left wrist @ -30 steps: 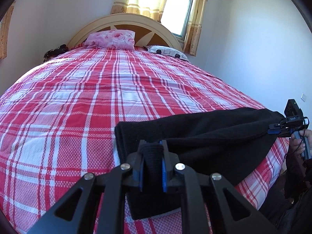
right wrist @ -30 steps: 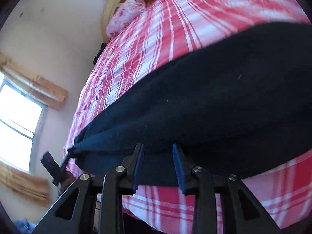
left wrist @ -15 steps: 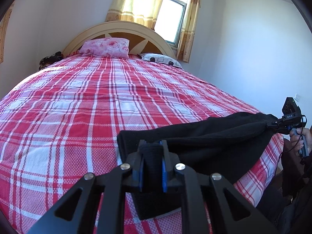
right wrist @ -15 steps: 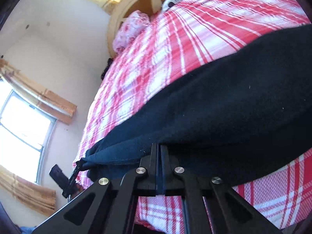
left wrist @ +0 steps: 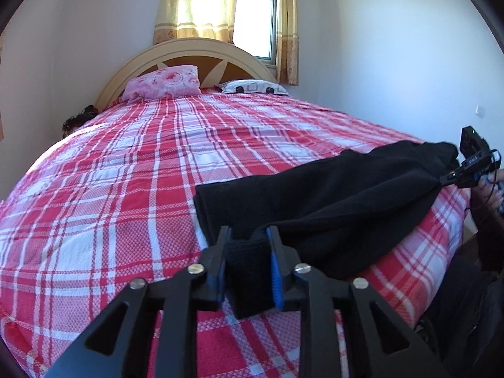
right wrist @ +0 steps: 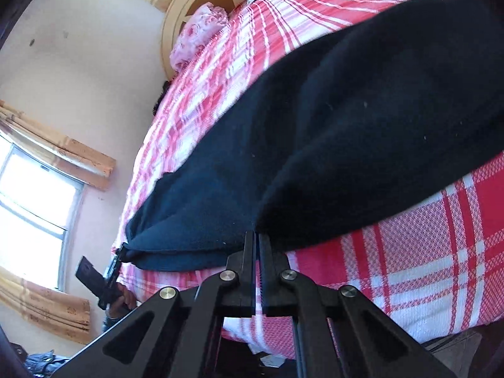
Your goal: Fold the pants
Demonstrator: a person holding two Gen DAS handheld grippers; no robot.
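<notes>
Black pants (left wrist: 330, 198) lie across the near edge of a bed with a red plaid cover (left wrist: 126, 173). My left gripper (left wrist: 249, 236) is shut on a thick fold at one end of the pants. My right gripper (right wrist: 255, 236) is shut on the pants' near edge (right wrist: 315, 157) at the other end. Each gripper shows in the other's view: the right one at the far right of the left wrist view (left wrist: 447, 180), the left one at the lower left of the right wrist view (right wrist: 121, 252), both pinching the stretched cloth.
A curved wooden headboard (left wrist: 189, 53) with a pink pillow (left wrist: 163, 82) and a patterned pillow (left wrist: 252, 86) stands at the bed's far end. Curtained windows (left wrist: 252, 25) are behind it. Walls close in on the right. A dark heap (left wrist: 78, 118) sits at the bed's left.
My right gripper closed on the pants' edge. Both grippers lifted and pulled back, so the pants stretch between them at the bed's near edge.
</notes>
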